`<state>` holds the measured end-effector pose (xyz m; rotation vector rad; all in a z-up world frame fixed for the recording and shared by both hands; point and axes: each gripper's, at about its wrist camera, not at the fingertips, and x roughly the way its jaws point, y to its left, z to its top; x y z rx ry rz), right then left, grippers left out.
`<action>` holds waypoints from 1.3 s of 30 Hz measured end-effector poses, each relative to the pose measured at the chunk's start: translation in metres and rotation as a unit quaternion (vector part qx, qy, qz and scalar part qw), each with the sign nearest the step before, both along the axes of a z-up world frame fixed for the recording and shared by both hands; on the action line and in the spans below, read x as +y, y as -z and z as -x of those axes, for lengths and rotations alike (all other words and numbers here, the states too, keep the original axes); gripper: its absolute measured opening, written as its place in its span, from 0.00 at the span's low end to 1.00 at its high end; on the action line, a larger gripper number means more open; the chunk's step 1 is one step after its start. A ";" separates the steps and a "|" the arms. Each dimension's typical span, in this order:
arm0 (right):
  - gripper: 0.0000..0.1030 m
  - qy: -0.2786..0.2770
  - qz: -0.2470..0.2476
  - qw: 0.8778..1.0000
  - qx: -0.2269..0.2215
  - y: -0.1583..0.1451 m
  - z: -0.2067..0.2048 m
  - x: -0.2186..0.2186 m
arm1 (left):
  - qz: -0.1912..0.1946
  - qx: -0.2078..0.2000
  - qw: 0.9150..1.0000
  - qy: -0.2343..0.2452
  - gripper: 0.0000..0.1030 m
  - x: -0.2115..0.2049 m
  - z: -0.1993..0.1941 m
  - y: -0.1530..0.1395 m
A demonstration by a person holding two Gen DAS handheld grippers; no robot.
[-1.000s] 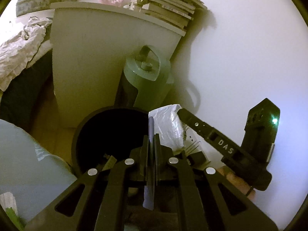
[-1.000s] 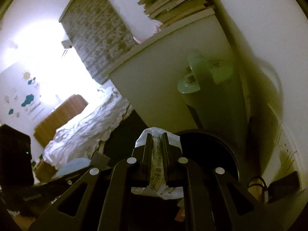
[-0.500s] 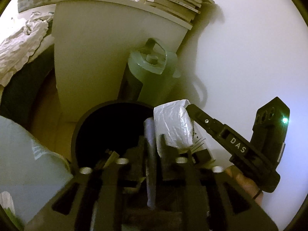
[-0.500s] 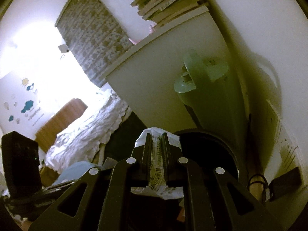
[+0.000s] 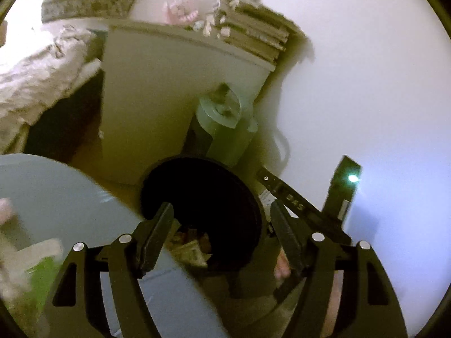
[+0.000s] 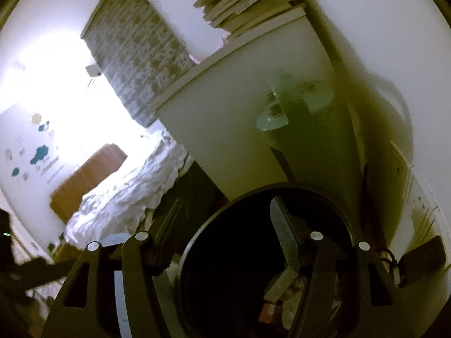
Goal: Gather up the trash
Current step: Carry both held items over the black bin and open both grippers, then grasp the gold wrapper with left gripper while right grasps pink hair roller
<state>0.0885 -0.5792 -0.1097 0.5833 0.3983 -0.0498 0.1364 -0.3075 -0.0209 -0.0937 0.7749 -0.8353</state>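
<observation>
A round black trash bin point(image 5: 203, 211) stands on the floor by the wall; it also shows in the right wrist view point(image 6: 265, 256). Scraps of paper trash point(image 5: 191, 249) lie at its bottom, also seen in the right wrist view point(image 6: 282, 295). My left gripper point(image 5: 221, 219) is open and empty above the bin's near rim. My right gripper point(image 6: 228, 219) is open and empty over the bin's left rim. The right gripper's body point(image 5: 304, 205) shows at the bin's right in the left wrist view.
A white cabinet point(image 5: 169, 95) with stacked books point(image 5: 253, 33) stands behind the bin. A green cylindrical appliance point(image 5: 225, 132) stands between cabinet and wall. A pale blue round surface point(image 5: 56, 202) lies at left. A bed with white bedding point(image 6: 126, 194) is further back.
Both grippers opened. The grey piece in the left and the white printed wrapper in the right are gone from the jaws. Both views shifted over the bin.
</observation>
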 end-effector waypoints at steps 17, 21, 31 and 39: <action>0.60 -0.339 0.257 0.905 0.019 -0.078 -0.038 0.241 | -0.263 -0.064 0.953 -0.138 0.59 0.288 -0.041 0.037; 0.60 -0.431 0.359 0.826 0.056 -0.081 -0.085 0.323 | -0.271 -0.068 0.953 -0.114 0.59 0.305 -0.065 0.059; 0.56 -0.551 0.466 0.681 0.122 -0.011 -0.168 0.422 | -0.286 -0.064 0.954 -0.058 0.44 0.304 -0.099 0.088; 0.37 -0.562 0.430 0.694 0.136 -0.001 -0.173 0.428 | -0.236 -0.032 0.968 -0.072 0.09 0.311 -0.108 0.094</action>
